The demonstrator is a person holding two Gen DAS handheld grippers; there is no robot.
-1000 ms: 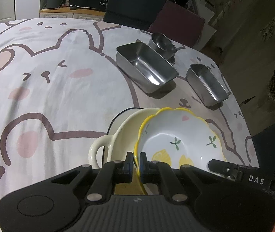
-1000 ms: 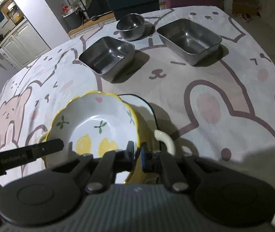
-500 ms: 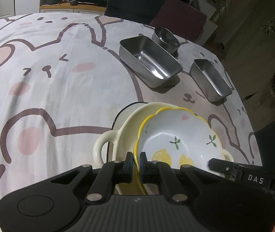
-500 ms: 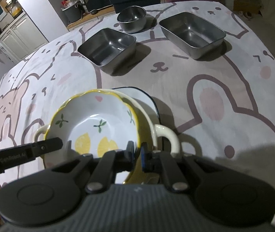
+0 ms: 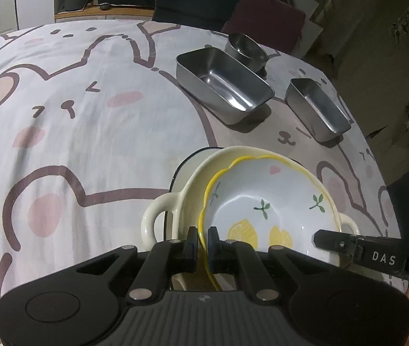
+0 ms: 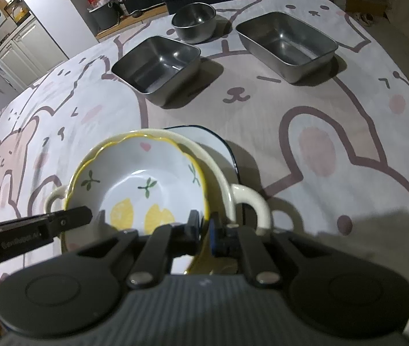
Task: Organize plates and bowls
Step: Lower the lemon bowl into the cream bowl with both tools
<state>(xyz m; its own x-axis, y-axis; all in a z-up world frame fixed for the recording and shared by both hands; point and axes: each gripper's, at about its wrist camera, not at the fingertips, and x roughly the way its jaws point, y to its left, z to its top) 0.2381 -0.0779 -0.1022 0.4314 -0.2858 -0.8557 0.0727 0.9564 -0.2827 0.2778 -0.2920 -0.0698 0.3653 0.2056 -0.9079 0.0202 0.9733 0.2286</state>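
- Left hand-held gripper (image 5: 203,238): pads pinched on the near-left rim of the lemon bowl (image 5: 268,201), at 6 o'clock in the left wrist view.
- Right hand-held gripper (image 6: 204,225): pinched on the same bowl's opposite rim, 6 o'clock in the right wrist view. Two-handed hold.
- Lemon bowl sits inside or just over the cream handled bowl (image 5: 172,210); can't tell if it's seated or touching. It's offset toward one side, not centred.
- Under both, a dark-rimmed white plate (image 5: 190,163) shows at 12 o'clock of the stack, on the table (image 5: 89,132).
- Far, 12–1 o'clock: long steel tray (image 5: 221,83), round steel bowl (image 5: 246,47), small steel tray (image 5: 316,109). Well apart from the stack.
- Risks, my read:
  - Thin scalloped rim, glazed: uneven pull between the two grippers could let it slip out of one pinch.
  - Letting go while off-centre may leave it tilted, or rock the cream bowl on the plate.
  - Lowering crooked could chip rim on rim.
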